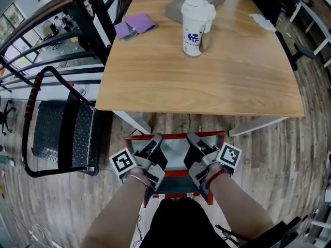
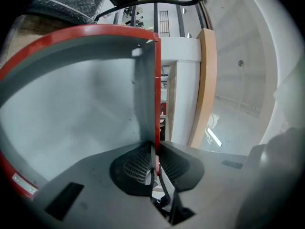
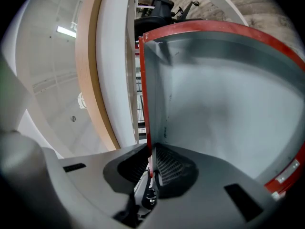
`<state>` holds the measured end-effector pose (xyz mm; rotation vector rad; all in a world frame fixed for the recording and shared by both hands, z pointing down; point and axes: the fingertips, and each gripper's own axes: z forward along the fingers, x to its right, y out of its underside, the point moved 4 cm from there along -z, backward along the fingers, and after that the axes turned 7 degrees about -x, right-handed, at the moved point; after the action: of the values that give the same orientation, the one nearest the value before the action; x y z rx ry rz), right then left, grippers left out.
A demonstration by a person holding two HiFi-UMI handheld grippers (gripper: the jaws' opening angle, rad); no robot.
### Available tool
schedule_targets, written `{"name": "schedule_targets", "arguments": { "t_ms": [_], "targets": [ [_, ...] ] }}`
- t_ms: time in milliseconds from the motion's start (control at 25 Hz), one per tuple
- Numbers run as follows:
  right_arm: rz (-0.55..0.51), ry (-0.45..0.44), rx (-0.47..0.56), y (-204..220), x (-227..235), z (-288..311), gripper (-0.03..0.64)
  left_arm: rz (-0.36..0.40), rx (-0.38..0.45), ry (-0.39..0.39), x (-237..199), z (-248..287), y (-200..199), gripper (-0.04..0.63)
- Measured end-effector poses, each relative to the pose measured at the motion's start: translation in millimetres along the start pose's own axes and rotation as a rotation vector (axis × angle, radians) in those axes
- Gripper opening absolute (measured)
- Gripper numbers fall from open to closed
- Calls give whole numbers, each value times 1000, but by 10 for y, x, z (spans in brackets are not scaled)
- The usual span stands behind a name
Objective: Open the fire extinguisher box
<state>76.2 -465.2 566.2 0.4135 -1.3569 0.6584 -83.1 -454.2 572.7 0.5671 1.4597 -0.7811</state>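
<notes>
**Clamped on the raised lid's top edge, left and right**

Fire extinguisher box: down on the floor, right at the near edge of the tabletop, dead ahead between both forearms. Looks already opened, with the lid standing roughly upright at the far side and its grey inner face toward the person. A read, not certain.

Left gripper: nearly closed, pads pinching the thin red top edge of the lid. Right gripper: same, pinching that edge just beside it. Confirmed in both gripper views: red sheet edge sandwiched between the pads, grey panel spreading off to one side.

Key relation: top edge running left to right across both grippers, panel hanging below them, hinge presumably low at the far side. Neither hand nearer, each closer to its own corner. Next move probably a joint swing about that long axis, kept even so as not to twist the sheet. Little room behind, with the white legs just past the lid. Cup and black hand cart well apart, untouched.
</notes>
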Motion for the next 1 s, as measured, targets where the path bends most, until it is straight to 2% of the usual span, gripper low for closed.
{"name": "schedule_targets", "arguments": {
  "t_ms": [200,360,440,480,760,880,1000],
  "targets": [
    [1,-66,20,17,5,0,40,-5,12,46,1,-9,16,40],
    [-28,-99,62,4,-20,-32,56,-10,35,55,-19,-53,13,40],
    [-35,-100,73,8,-21,-63,120,-5,40,63,-28,-123,20,40],
    [-41,-98,66,21,-19,-78,127,-4,42,62,-41,-165,22,40],
    [-64,-70,67,85,5,-260,127,-12,71,46,-100,-377,6,40],
    [-83,-69,50,183,-33,-363,127,8,46,58,-3,-454,70,40],
    [-105,-96,16,332,-189,-481,127,99,-50,75,260,-535,242,40]
  ]
}}
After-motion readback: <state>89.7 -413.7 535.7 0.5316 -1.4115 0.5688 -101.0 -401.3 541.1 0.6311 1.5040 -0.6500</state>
